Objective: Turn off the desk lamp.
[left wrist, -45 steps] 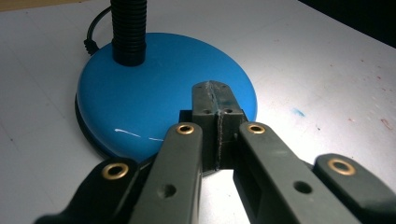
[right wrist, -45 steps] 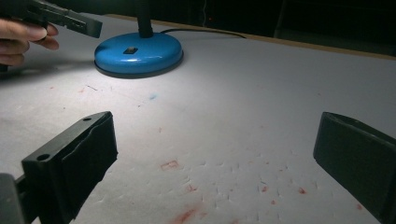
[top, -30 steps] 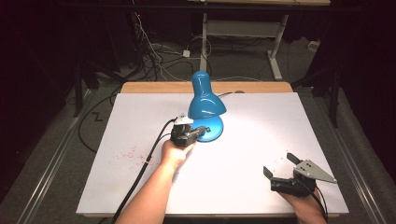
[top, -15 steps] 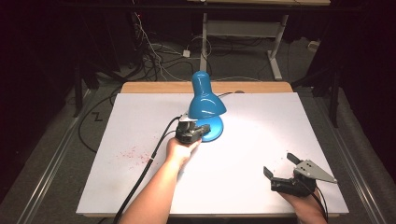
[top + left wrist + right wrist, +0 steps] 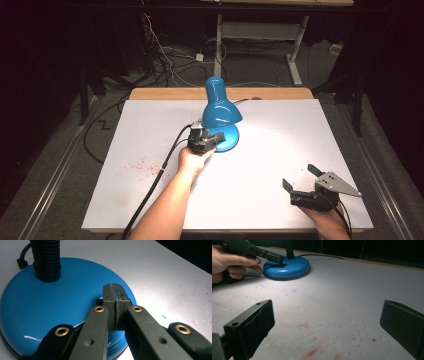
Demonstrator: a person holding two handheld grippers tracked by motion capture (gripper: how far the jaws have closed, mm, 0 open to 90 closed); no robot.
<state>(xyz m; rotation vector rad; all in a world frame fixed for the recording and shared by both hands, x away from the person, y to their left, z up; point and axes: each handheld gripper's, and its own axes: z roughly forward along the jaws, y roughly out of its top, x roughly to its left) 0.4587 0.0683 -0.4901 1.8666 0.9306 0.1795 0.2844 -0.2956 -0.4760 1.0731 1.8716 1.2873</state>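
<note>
A: Left gripper is down on the lamp; its jaws are pressed together with nothing between them, tips resting on the blue base at a small dark recess near the rim; from the right gripper view the tip sits right at that dark spot.

B: That reads as a switch press; the lamp is lit, a bright pool on the white surface around it; whether this touch turns it on or off, one can't tell from here.

A: Where does the lamp stand?

B: Toward the far middle of the surface, base flat, black flex neck rising from it, shade hanging over the base; cord trailing off the back edge.

A: And the right gripper?

B: Parked near the front right corner, well apart from the lamp; jaws wide apart, holding nothing; red flecks on the surface between them.

A: So the step in hand is the press itself.

B: Looks so; the next move would want a short, straight push down on that recess, tips kept closed so they don't slide off the glossy dome; then a clean lift away without nudging the base; the right hand probably needn't do anything.
</note>
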